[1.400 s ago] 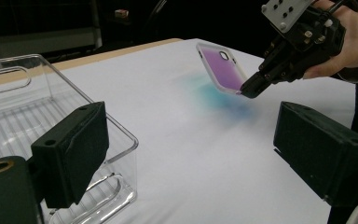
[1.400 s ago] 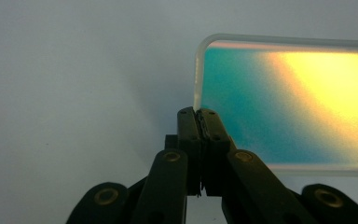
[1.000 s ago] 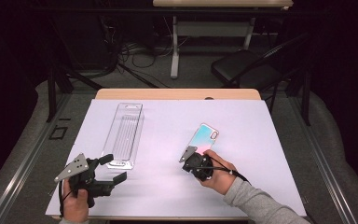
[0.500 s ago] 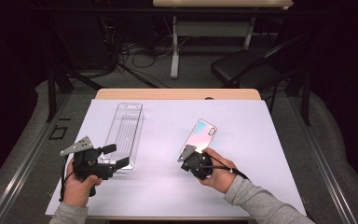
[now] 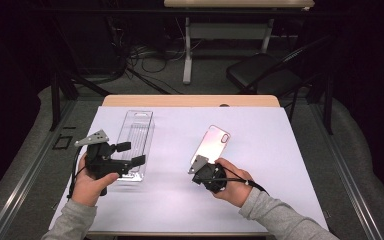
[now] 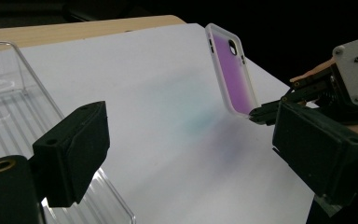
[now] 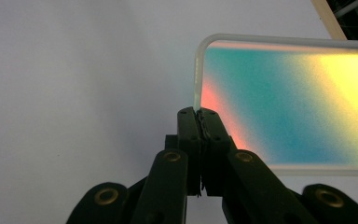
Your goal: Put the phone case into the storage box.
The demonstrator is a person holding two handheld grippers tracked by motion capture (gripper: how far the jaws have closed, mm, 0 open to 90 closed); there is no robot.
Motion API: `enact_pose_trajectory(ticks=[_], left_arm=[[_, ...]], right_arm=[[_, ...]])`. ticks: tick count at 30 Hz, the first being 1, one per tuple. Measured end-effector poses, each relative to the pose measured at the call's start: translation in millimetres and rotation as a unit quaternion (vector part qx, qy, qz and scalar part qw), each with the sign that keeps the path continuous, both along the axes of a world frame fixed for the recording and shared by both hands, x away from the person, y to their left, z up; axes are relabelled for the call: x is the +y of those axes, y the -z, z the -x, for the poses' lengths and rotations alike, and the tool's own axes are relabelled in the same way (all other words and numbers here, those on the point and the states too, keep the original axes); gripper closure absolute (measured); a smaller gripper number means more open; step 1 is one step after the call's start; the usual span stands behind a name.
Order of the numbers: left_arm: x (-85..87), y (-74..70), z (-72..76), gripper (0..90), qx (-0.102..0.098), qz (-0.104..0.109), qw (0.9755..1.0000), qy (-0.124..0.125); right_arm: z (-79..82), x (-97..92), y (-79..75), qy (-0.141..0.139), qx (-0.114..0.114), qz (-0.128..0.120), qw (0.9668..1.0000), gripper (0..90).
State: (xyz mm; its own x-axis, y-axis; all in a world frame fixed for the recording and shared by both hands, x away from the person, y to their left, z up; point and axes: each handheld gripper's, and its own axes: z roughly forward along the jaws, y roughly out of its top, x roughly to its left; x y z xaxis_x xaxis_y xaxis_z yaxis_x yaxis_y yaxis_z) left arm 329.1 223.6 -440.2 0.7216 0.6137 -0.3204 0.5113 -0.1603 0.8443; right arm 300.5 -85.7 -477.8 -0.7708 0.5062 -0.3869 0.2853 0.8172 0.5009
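Phone case [image 5: 211,146] pinched at its lower corner, tilted up off the worktop [image 5: 280,150].
Right gripper [image 7: 198,116] jaws clamp tight on it; left gripper [image 5: 128,154] jaws stand wide, empty, over a clear tray [image 5: 136,132].

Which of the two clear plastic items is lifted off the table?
The iridescent phone case, clamped at its lower edge by the right claw, is tilted up above the sheet. The clear packaging tray lies flat near the open left claw.
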Motion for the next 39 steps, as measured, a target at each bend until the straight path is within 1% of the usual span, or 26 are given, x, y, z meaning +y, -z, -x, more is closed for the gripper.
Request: enact_pose_trajectory(ticks=[1, 2, 4, 5, 6, 7, 9, 10, 11, 14, 15, 18, 22, 26, 28, 29, 33, 35, 39], left_arm=[[-5.2, -2.3, -4.3, 15.7, 0.001, -0.002, 1.0, 0.006], [-5.2, -2.3, -4.3, 15.7, 0.001, -0.002, 1.0, 0.006], [-14.0, -5.0, -11.0, 15.7, 0.003, -0.007, 0.9999, 0.013], [-14.0, -5.0, -11.0, 15.7, 0.003, -0.007, 0.9999, 0.013], [-17.7, -5.7, -14.0, 15.7, 0.005, -0.008, 0.9998, 0.016], [-20.7, -6.1, -16.2, 16.5, 0.006, -0.008, 0.9998, 0.018], [-28.0, -6.8, -22.0, 16.8, 0.012, -0.01, 0.9996, 0.024], [-28.0, -6.8, -22.0, 17.5, 0.012, -0.01, 0.9996, 0.024], [-32.8, -6.7, -25.9, 18.3, 0.013, -0.01, 0.9994, 0.029], [-37.7, -6.6, -29.4, 18.7, 0.016, -0.011, 0.9993, 0.032], [-41.5, -6.1, -32.4, 20.9, 0.019, -0.011, 0.9992, 0.034], [-45.1, -5.4, -35.1, 21.1, 0.021, -0.01, 0.9991, 0.035], [-50.3, -4.5, -40.3, 21.5, 0.023, -0.01, 0.999, 0.036], [-55.6, -2.9, -44.8, 24.5, 0.031, -0.005, 0.9988, 0.039], [-58.3, -1.9, -46.8, 25.7, 0.033, -0.007, 0.9986, 0.041], [-59.8, -1.2, -47.7, 27.9, 0.034, -0.006, 0.9986, 0.041], [-65.5, 1.0, -50.7, 29.2, 0.043, -0.001, 0.9983, 0.04], [-69.7, 2.2, -52.2, 31.8, 0.049, 0.001, 0.9979, 0.042], [-74.2, 2.6, -52.5, 34.9, 0.053, -0.001, 0.9975, 0.046]], right_arm=[[0.5, 1.0, -0.8, -0.004, -0.006, 0.002, 1.0, 88.7], [0.5, 1.0, -0.8, -0.004, -0.006, 0.002, 1.0, 88.7], [1.3, 2.6, -1.9, -0.007, -0.011, -0.001, 0.9999, 88.7], [1.3, 2.6, -1.9, -0.007, -0.011, -0.001, 0.9999, 88.7], [1.9, 3.0, -3.0, -0.008, -0.01, 0.003, 0.9999, 88.7], [2.6, 4.4, -3.6, -0.014, -0.015, 0.002, 0.9998, 88.7], [3.9, 5.9, -4.1, -0.016, -0.017, 0.001, 0.9997, 88.7], [3.9, 5.9, -4.1, -0.016, -0.017, 0.001, 0.9997, 88.7], [5.0, 7.4, -4.7, -0.02, -0.017, 0.002, 0.9997, 88.7], [5.9, 8.9, -5.2, -0.023, -0.02, 0.003, 0.9995, 88.7], [6.5, 10.2, -5.2, -0.026, -0.022, 0.002, 0.9994, 88.7], [7.1, 11.3, -5.4, -0.03, -0.023, 0.002, 0.9993, 88.7], [8.4, 13.2, -5.6, -0.036, -0.03, 0.001, 0.9989, 88.7], [9.8, 15.2, -6.1, -0.038, -0.032, -0.001, 0.9988, 88.7], [10.4, 16.3, -5.9, -0.038, -0.032, -0.003, 0.9987, 88.7], [10.7, 17.1, -5.9, -0.043, -0.034, -0.001, 0.9985, 88.7], [11.8, 18.7, -5.4, -0.043, -0.035, -0.003, 0.9985, 88.7], [11.9, 19.4, -5.0, -0.046, -0.04, -0.002, 0.9981, 88.6], [12.8, 19.5, -4.8, -0.046, -0.04, -0.002, 0.9981, 88.7]])
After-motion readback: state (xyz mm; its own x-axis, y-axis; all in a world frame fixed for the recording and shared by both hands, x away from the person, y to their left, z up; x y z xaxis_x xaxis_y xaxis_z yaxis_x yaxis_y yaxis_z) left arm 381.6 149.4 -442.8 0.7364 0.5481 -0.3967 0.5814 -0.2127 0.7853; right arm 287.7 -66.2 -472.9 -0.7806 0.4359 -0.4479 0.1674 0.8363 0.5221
